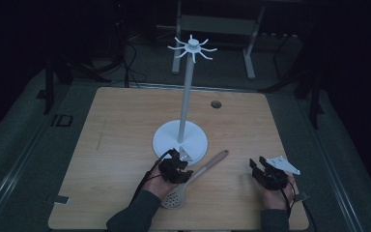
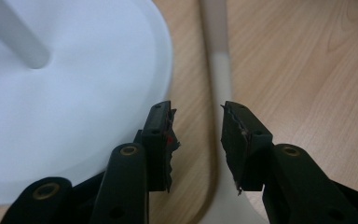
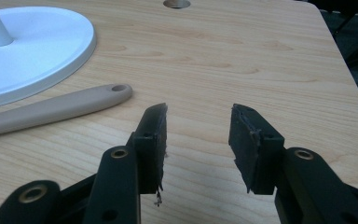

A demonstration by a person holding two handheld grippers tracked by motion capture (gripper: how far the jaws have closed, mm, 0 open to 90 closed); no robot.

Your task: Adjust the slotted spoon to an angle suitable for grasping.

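A beige slotted spoon (image 1: 200, 171) lies on the wooden table, its head toward me and its handle pointing up-right past the white stand. The stand has a round base (image 1: 180, 140), a tall pole and a ring of hooks on top (image 1: 192, 47). My left gripper (image 1: 186, 171) is low over the spoon's neck. In the left gripper view its jaws (image 2: 196, 116) straddle the handle (image 2: 216, 56) with a gap still showing at the left pad; the base (image 2: 74, 93) lies to the left. My right gripper (image 1: 257, 165) rests at the front right, open and empty (image 3: 198, 121), with the handle's end (image 3: 56, 107) off to its left.
A small round hole (image 1: 216, 104) sits near the table's far edge. Dark floor surrounds the table, with a metal frame (image 1: 217, 24) and cables beyond it. A bit of tape (image 1: 60, 199) marks the front left corner.
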